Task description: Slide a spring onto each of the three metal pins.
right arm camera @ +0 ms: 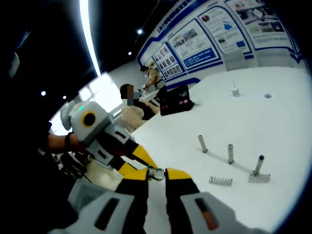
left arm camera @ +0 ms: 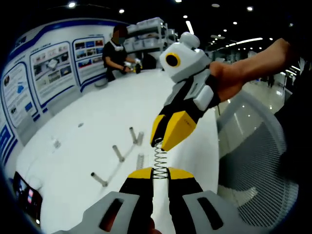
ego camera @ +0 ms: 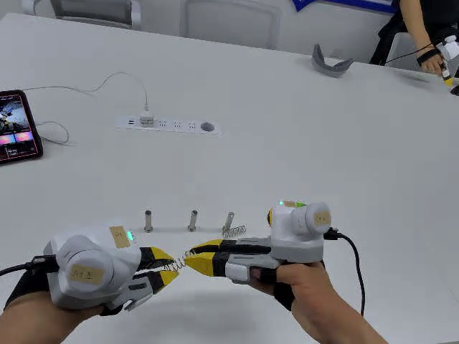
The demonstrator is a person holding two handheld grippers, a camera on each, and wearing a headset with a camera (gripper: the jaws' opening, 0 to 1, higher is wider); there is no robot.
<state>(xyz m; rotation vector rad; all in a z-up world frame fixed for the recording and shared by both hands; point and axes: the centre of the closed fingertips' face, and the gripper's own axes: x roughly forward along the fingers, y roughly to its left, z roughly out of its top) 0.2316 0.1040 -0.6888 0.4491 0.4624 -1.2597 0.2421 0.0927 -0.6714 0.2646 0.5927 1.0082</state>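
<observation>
Left hand-held gripper is nipped shut on one end of a spring, and the right hand-held gripper pinches the other end. Just beyond, toward the bench's near edge, stand three metal pins, with loose springs lying beside them.

Three short metal pins are stood on a white table, near a white power strip; a dark tablet is laid left of it.
</observation>
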